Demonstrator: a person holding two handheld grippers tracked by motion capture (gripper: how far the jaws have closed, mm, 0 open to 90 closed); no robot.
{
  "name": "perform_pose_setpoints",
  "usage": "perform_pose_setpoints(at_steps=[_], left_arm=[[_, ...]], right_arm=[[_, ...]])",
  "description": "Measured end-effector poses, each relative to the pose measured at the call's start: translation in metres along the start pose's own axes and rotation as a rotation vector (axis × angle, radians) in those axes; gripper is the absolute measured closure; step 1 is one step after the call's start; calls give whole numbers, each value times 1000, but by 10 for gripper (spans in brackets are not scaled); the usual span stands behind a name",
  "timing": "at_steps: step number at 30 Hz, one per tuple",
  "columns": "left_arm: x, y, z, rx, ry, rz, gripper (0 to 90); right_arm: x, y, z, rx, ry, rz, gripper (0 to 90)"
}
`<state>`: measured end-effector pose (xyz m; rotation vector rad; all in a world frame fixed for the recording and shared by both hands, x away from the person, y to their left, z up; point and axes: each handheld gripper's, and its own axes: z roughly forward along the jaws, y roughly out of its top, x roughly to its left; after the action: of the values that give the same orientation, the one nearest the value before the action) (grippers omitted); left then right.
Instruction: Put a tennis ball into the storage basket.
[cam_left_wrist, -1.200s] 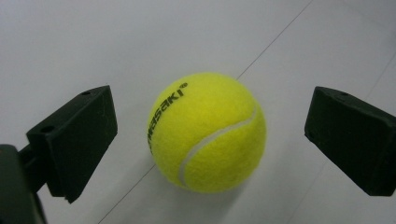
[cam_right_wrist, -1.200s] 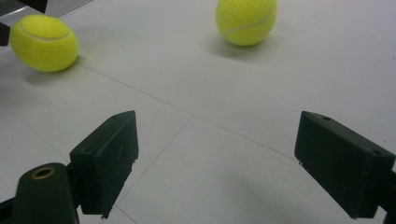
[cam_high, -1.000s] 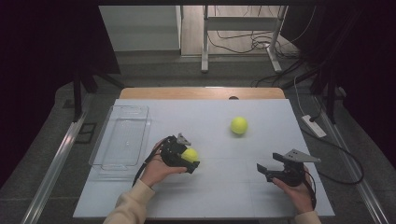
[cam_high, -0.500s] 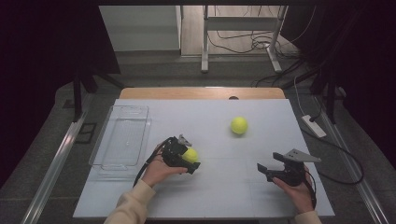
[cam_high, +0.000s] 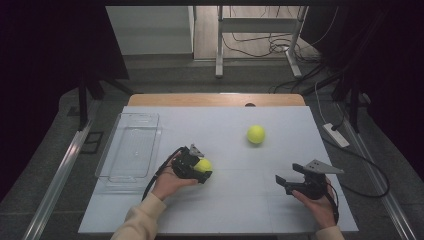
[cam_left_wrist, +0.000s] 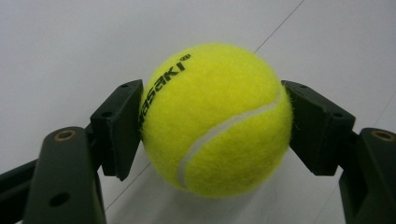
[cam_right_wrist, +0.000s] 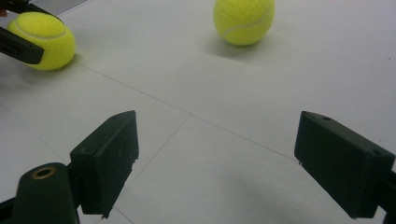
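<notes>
The left tongs are closed on a yellow tennis ball, one jaw pressed on each side at its widest part. This ball sits a little left of the middle of the surface, toward the near edge, just beside the clear tray that lies along the left edge. I judge the ball is light, with a fuzzy felt cover that gives good friction, and it is springy, so a squeeze across the middle should hold well. The right tongs are wide open and hold nothing, near the front right corner. A second ball rests free toward the far edge
</notes>
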<state>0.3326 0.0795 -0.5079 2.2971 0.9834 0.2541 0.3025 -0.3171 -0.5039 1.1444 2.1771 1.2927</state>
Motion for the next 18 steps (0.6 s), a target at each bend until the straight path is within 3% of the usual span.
perform_pose_setpoints(at_steps=[18], left_arm=[[5, 0, -24, -121, 0, -21, 269]], right_arm=[[0, 0, -1, -2, -1, 2, 140]])
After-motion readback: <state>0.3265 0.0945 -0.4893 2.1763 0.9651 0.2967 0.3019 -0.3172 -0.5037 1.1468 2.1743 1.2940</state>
